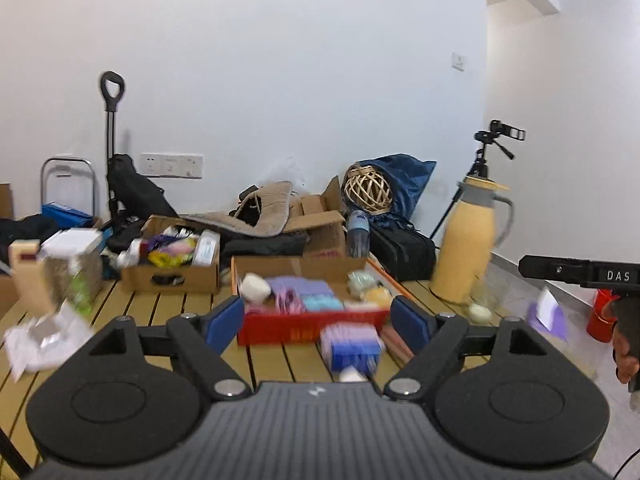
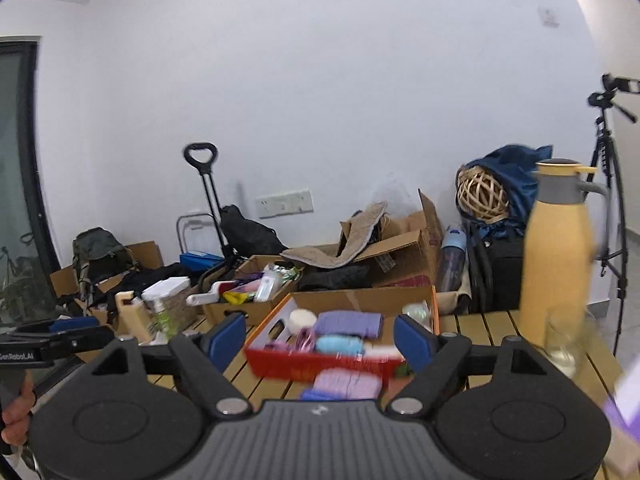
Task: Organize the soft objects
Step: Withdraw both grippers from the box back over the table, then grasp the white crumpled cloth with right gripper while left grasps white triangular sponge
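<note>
Slatted table (image 1: 168, 312) fills my lower frame, red tray (image 1: 304, 330) of soft items centre, purple-blue sponge pack (image 1: 352, 346) loose just below it, left gripper (image 1: 318, 320) and right gripper (image 2: 320, 342) spread empty; I'd slow down, then pinch the pack squarely

Table (image 1: 168, 308): pale wood slats, looking smooth. Red box (image 1: 288, 326) and box behind (image 2: 404, 258): cardboard, matt. Jug (image 1: 466, 240): matt yellow plastic. Ball (image 1: 368, 192): woven rattan. Glass (image 2: 566, 338) showing clear, glossy. Gripper pads (image 1: 226, 316): blue, matt; body ribbed plastic.
</note>
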Tool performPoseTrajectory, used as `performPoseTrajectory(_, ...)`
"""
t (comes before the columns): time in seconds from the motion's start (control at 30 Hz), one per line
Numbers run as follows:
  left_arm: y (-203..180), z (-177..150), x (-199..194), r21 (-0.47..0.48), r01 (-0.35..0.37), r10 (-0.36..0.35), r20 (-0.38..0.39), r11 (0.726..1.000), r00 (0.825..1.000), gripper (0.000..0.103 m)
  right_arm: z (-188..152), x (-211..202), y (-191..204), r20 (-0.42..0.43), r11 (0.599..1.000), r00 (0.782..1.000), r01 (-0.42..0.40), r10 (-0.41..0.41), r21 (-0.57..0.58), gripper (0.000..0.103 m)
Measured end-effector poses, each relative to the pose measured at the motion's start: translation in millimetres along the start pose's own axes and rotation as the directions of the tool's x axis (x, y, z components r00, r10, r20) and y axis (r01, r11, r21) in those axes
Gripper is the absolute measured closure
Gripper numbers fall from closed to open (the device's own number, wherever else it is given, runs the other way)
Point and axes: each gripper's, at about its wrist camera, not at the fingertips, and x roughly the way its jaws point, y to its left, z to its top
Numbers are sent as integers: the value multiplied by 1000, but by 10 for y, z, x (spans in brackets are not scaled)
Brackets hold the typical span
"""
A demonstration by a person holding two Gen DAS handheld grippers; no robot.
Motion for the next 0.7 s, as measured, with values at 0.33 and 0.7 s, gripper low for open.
performPoseTrajectory(0.33,-278,-1068,-1025,-36,-65,67,42,997,997,2,-1384,-1393,557,-20,994,996,-85,84,-62,8)
performPoseTrajectory(0.7,-282,-1231,-660,-6,-81,81,-23,997,996,1,-1624,-1160,613,-62,999,997,-35,34,-22,9)
